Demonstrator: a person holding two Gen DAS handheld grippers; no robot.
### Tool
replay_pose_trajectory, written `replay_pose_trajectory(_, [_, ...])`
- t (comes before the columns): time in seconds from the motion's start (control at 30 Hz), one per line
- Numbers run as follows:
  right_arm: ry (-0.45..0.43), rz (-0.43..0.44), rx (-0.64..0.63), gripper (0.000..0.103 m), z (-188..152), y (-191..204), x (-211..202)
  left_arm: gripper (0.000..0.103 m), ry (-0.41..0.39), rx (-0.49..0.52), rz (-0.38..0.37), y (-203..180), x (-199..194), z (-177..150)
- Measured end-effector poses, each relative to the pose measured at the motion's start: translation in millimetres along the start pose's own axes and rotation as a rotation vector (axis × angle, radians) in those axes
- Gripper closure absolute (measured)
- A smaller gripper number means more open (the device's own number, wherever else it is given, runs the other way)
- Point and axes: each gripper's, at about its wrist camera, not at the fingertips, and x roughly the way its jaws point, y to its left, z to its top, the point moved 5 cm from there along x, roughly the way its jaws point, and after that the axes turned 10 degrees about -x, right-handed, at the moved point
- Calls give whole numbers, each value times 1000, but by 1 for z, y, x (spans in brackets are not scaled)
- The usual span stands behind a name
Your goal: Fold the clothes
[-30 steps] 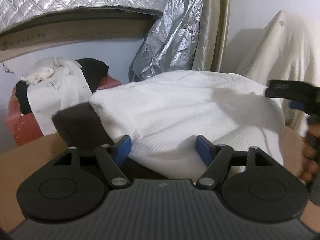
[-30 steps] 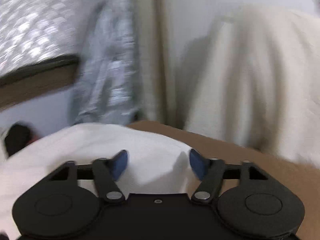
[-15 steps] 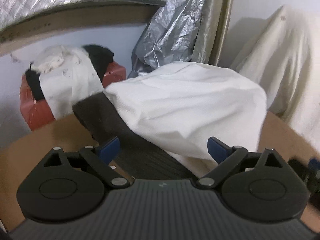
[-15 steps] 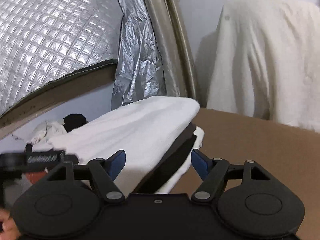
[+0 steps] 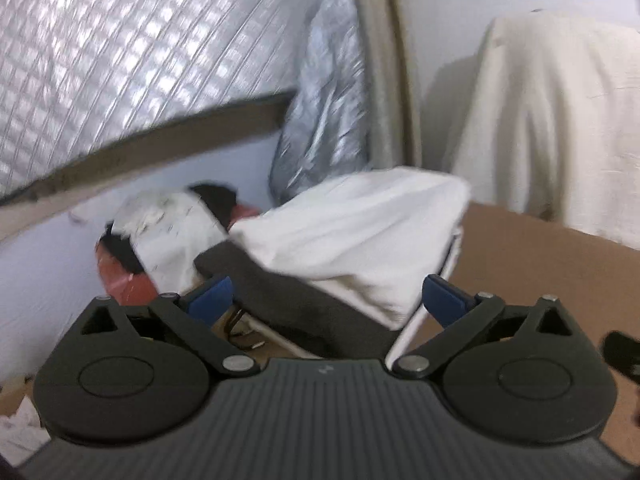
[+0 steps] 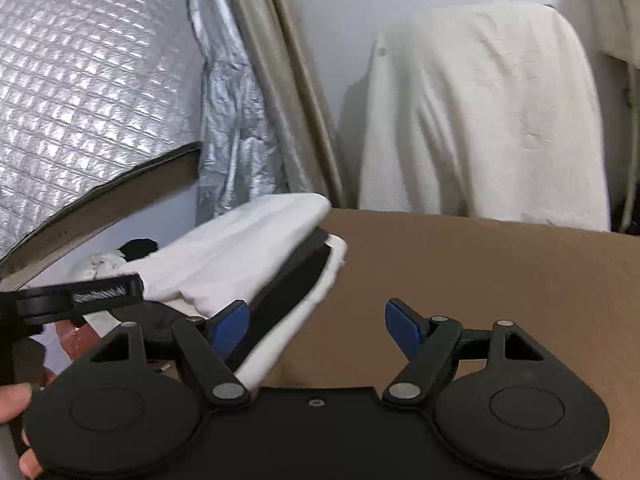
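Observation:
A stack of folded clothes lies on the brown table (image 6: 460, 264). On top is a white textured garment (image 5: 352, 228) (image 6: 240, 252), under it a dark grey one (image 5: 296, 304) (image 6: 296, 280), and a white layer (image 6: 296, 320) at the bottom. My left gripper (image 5: 326, 298) is open, held back from the near side of the stack with nothing between its blue pads. My right gripper (image 6: 318, 326) is open too, beside the stack's right edge, holding nothing. The left gripper's black body (image 6: 72, 300) and a hand (image 6: 16, 400) show at the left of the right wrist view.
A red basket (image 5: 128, 280) heaped with white and black clothes (image 5: 172, 216) stands behind the stack on the left. A cream cloth (image 6: 488, 120) hangs over something beyond the table's far edge. Silver quilted sheeting (image 6: 80, 80) covers the wall on the left.
Both grippers have drawn back from the stack and risen, and the left gripper's jaws have spread wider. The white garment now lies free on top of the pile.

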Motion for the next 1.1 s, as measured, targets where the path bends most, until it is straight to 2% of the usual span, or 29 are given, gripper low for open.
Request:
replay_pose_trajectory(0.07, [10,-18,-3,23,-9,-3,-11,0,-7,28,-21,-8,-17,-6])
replay_pose_trajectory(0.17, [27,-35,-76,19,-22,2,-24,0,67,66,-63,-14,-27,-25])
replay_pose_trajectory(0.37, [44,-56,-79,18,-45,0,-41,0,193,93,-90,-13,-31,-63])
replay_pose_trajectory(0.5, [61,-86,-92,18,-57,4,-45,0,207,98,-95,-7,-36,-70])
replay_pose_trajectory(0.87, [75,-77,-92,18,-65,27,-53,0,238,93,-129,15,-46,-79])
replay_pose_trajectory(1.1, [85,-84,-85,18,-73,38,-58,0,231,77,-134,27,-47,-79])
